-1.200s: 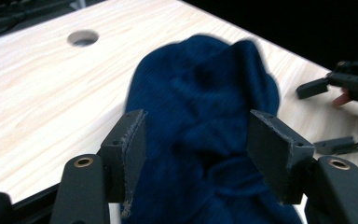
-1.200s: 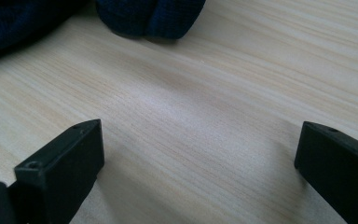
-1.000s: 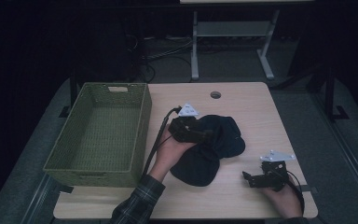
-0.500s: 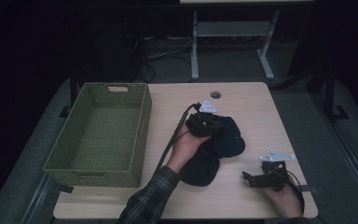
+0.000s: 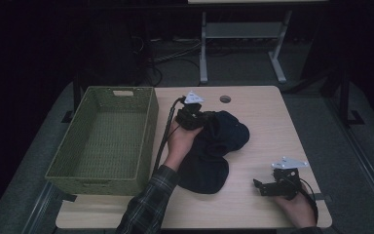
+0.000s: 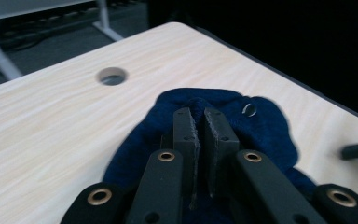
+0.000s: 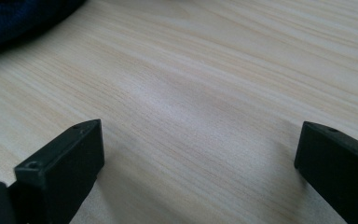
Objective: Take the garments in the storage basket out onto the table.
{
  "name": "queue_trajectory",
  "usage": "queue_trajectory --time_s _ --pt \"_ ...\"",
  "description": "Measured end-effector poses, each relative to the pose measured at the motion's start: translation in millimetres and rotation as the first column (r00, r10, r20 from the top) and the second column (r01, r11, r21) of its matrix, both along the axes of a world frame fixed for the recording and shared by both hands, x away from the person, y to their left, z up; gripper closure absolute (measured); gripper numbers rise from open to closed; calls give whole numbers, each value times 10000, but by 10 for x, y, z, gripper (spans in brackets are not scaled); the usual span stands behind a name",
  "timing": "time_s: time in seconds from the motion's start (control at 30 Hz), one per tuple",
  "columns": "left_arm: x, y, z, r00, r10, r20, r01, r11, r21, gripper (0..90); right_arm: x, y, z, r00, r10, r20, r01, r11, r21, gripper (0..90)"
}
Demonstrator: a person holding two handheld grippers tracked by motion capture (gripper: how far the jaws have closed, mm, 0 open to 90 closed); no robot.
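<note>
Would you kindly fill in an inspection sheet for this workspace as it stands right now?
Surface: light wooden table, with a round cable hole near its far edge.
Job's things: dark blue garment bunched at mid-table; green woven basket at the left, nothing in it.
Clutter: nothing seen.
Grippers: left hand-held gripper has just closed, its pads pinching a fold of the garment at its far end; right hand-held gripper rests on bare wood at the near right, jaws wide apart, holding nothing.
Cables: black cable trails from the left hand-held gripper along the basket's side.
Surroundings: dark room; grey floor and a white table frame beyond.
</note>
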State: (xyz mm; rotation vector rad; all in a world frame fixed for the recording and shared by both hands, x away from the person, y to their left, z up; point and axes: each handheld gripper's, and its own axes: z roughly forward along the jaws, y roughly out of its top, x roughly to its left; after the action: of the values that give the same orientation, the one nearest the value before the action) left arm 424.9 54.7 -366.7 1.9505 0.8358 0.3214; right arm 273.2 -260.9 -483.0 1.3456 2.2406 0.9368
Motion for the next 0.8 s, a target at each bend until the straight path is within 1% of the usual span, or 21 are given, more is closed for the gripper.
queue_trajectory --time_s 0.03,0.1,0.13,0.2,0.33,0.4,0.5,0.6,0.7,0.77,0.8 --pt "28 42 -14 9998 194 -43 -194 9998 -40 841 0 0 0 10000 0 -1 0 10000 1 10" --pt "69 92 -36 9991 434 -39 -434 9991 34 839 0 0 0 10000 -1 -2 1 10000 0 10" --pt "97 119 -55 9981 610 -32 -609 9981 131 839 0 0 0 10000 -1 -2 1 10000 0 10" --pt "139 163 -83 9967 809 -88 -806 9963 307 838 0 0 0 10000 -1 -2 1 10000 0 10" --pt "210 240 -166 9920 1233 -264 -1217 9910 559 830 0 0 0 10000 2 1 -2 10000 0 10" --pt "230 271 -201 9891 1432 -342 -1409 9880 635 800 0 0 0 10000 1 0 -1 10000 1 10" --pt "235 308 -215 9870 1536 -470 -1499 9860 736 677 0 0 0 10000 -1 -2 1 10000 2 10" --pt "198 327 -190 9880 1462 -494 -1420 9867 795 569 0 0 0 10000 0 1 0 10000 2 10" --pt "126 349 -154 9896 1359 -461 -1326 9888 687 488 0 0 0 10000 -1 -2 1 10000 2 10" --pt "71 358 -145 9922 1157 -471 -1128 9918 597 457 0 0 0 10000 0 1 0 10000 3 10" --pt "39 361 -144 9936 1019 -488 -987 9930 643 443 0 0 0 10000 0 0 0 10000 2 10"
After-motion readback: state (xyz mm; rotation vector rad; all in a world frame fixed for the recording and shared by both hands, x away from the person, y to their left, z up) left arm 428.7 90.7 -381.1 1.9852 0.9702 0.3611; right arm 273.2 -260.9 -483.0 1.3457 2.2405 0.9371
